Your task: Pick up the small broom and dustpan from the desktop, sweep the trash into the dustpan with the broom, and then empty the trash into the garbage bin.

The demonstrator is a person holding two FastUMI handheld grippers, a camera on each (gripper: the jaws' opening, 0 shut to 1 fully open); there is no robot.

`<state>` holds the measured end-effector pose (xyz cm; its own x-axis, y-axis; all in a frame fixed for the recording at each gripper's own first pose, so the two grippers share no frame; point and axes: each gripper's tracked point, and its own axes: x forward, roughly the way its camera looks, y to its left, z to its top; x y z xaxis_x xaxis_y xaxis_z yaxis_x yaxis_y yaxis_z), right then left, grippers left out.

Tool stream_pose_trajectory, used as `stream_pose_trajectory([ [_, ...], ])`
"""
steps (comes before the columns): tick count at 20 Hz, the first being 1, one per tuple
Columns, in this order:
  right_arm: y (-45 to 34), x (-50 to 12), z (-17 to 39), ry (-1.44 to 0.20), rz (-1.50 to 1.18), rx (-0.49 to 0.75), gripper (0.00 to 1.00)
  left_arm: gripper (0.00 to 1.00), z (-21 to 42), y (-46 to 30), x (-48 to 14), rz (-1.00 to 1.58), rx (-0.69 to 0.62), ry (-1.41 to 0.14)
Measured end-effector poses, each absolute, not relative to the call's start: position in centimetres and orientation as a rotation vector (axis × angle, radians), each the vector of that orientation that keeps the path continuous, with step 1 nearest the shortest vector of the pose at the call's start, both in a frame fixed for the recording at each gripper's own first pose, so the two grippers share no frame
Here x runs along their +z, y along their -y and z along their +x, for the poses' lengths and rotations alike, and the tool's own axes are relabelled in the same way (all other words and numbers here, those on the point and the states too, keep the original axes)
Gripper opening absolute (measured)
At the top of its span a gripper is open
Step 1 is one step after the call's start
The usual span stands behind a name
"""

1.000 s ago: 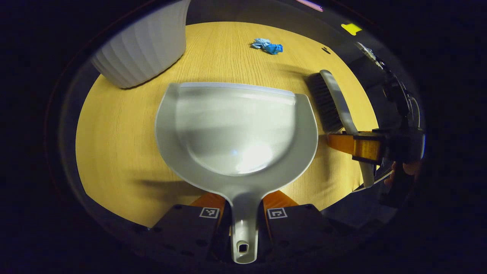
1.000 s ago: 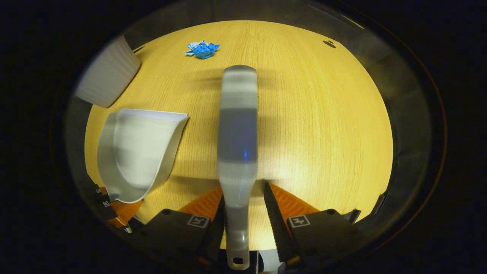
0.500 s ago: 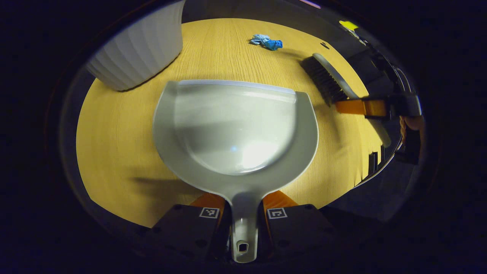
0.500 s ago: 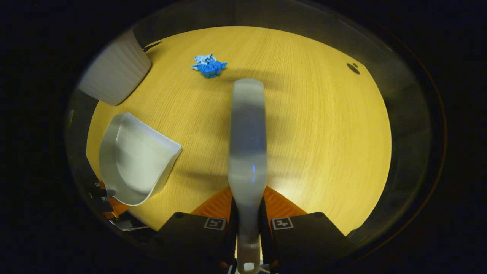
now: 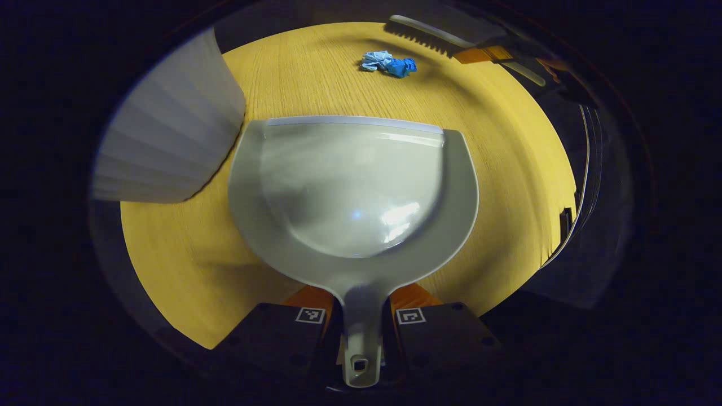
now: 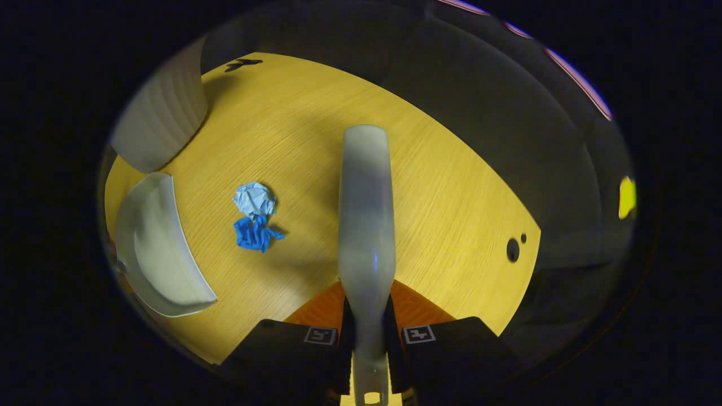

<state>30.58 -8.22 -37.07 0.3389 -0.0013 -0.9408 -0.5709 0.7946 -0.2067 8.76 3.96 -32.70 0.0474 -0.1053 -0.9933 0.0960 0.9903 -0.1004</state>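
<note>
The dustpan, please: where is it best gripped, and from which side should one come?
Grip the dustpan by its narrow handle, coming from the rear, opposite the open lip. The handle is slim enough to fit between two fingers, as the left gripper holds it now; the wide scoop is not.

The desk [image 5: 507, 169] is yellowish wood with a fine straight grain, and in the right gripper view two small dark holes [image 6: 513, 248] mark it at the right. The dustpan [image 5: 350, 192] is plain pale grey, with a lighter strip along its front lip. The bin [image 5: 169, 152], upper left, is white and vertically ribbed. The trash [image 6: 254, 217] is two crumpled wads, one light blue, one deep blue. The broom [image 6: 365, 214] has a pale grey back; in the left gripper view its bristles [image 5: 417, 35] look dark.
</note>
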Motion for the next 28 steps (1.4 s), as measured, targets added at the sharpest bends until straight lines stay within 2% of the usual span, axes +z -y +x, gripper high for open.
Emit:
stream_pose_trajectory([
  [4, 4.7, -38.8, 30.7, -1.209, -0.635, 0.557, 0.29, 0.29, 10.2, -5.3, -32.7, 0.090, -0.185, -1.516],
  [9, 1.2, -38.9, 23.8, -1.257, -0.786, 0.849, 0.30, 0.30, 10.7, -5.7, -32.8, 0.135, -0.249, -1.473],
  [12, 0.4, -38.6, 18.9, -1.299, -0.717, 0.984, 0.30, 0.29, 10.5, -5.5, -33.1, 0.145, -0.289, -1.411],
  [14, 0.7, -38.7, 17.2, -1.360, -0.609, 1.012, 0.30, 0.29, 10.2, -5.3, -33.1, 0.103, -0.307, -1.382],
  [17, 0.6, -39.1, 16.2, -1.436, -0.435, 0.986, 0.30, 0.29, 9.1, -5.7, -32.6, 0.066, -0.330, -1.338],
  [21, 1.5, -37.4, 19.7, -1.356, -0.365, 0.899, 0.30, 0.29, 8.2, -4.0, -32.3, -0.063, -0.335, -1.299],
  [25, 6.1, -34.8, 23.9, -1.268, -0.235, 0.720, 0.30, 0.29, 7.9, -3.5, -30.0, -0.160, -0.308, -1.226],
  [28, 9.8, -36.8, 25.2, -1.235, -0.072, 0.608, 0.29, 0.29, 7.5, -3.3, -28.2, -0.216, -0.334, -1.181],
])
